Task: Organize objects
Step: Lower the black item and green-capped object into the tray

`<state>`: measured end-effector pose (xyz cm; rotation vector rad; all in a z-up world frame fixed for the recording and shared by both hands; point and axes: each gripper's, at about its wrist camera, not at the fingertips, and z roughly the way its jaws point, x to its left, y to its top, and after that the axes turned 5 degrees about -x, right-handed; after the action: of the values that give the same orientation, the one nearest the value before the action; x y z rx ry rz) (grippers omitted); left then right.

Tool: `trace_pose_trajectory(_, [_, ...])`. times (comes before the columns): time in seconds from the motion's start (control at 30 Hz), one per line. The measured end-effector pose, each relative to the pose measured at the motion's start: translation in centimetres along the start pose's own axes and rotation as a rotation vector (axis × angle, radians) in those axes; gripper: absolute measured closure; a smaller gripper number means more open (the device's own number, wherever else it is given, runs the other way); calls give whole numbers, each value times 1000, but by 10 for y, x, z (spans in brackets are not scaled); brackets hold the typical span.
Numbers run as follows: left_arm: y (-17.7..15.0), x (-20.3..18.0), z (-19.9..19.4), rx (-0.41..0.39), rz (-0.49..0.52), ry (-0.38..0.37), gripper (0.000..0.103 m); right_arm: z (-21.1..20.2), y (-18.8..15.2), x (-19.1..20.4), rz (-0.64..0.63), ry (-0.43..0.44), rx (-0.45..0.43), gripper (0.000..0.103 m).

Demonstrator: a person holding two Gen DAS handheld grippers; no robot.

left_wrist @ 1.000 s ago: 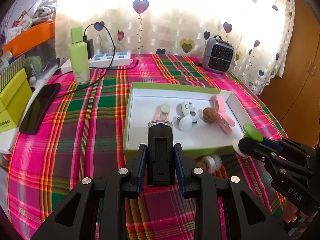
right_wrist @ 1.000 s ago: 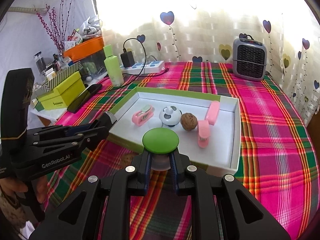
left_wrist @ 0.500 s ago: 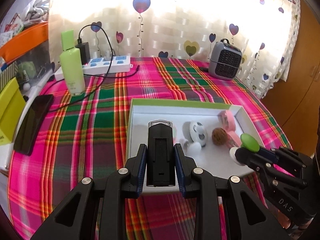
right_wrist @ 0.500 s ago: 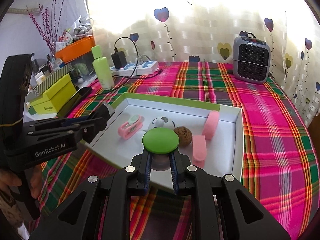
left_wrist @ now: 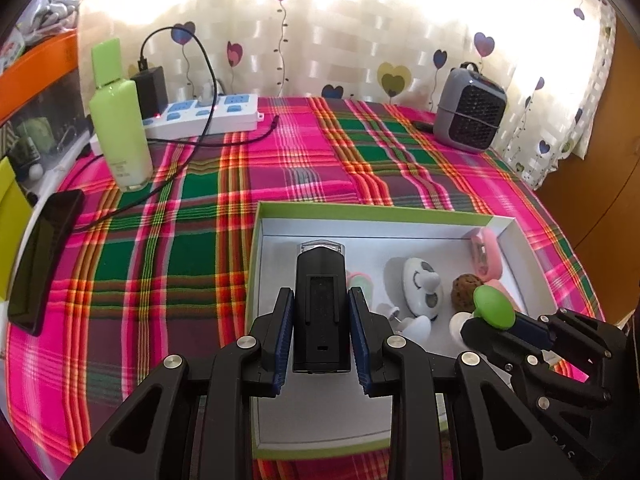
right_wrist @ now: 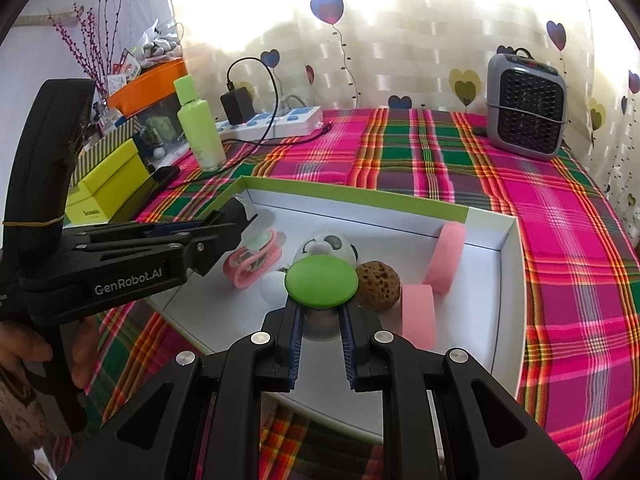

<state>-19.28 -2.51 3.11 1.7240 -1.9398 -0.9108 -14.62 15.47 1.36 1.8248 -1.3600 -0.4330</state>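
Observation:
My left gripper (left_wrist: 320, 300) is shut on a black oblong device with a clear front lens (left_wrist: 320, 272), held above the near left part of a white box with a green rim (left_wrist: 360, 211). My right gripper (right_wrist: 320, 314) is shut on a green-capped white knob (right_wrist: 321, 283) over the same box (right_wrist: 352, 193), near its middle. Inside lie a pink and green clip (right_wrist: 252, 262), a black-and-white ball (right_wrist: 332, 245), a brown walnut (right_wrist: 378, 286) and two pink pieces (right_wrist: 446, 258). In the left wrist view the right gripper (left_wrist: 476, 326) shows at the right.
A green bottle (left_wrist: 120, 120), a power strip with a charger and cable (left_wrist: 208, 114) and a grey heater (left_wrist: 468, 110) stand at the back of the plaid cloth. A dark phone (left_wrist: 44, 256) and a yellow box (right_wrist: 108, 184) lie to the left.
Both grippers have moved forward from the box's near edge to over its inside, each keeping its object. The loose white roll outside the box has dropped out of view.

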Motion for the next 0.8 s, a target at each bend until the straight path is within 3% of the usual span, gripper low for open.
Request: trace_pose_trajectory(0.8, [8,0,18,15,22,18,78,18,2,-8,14,8,56,85])
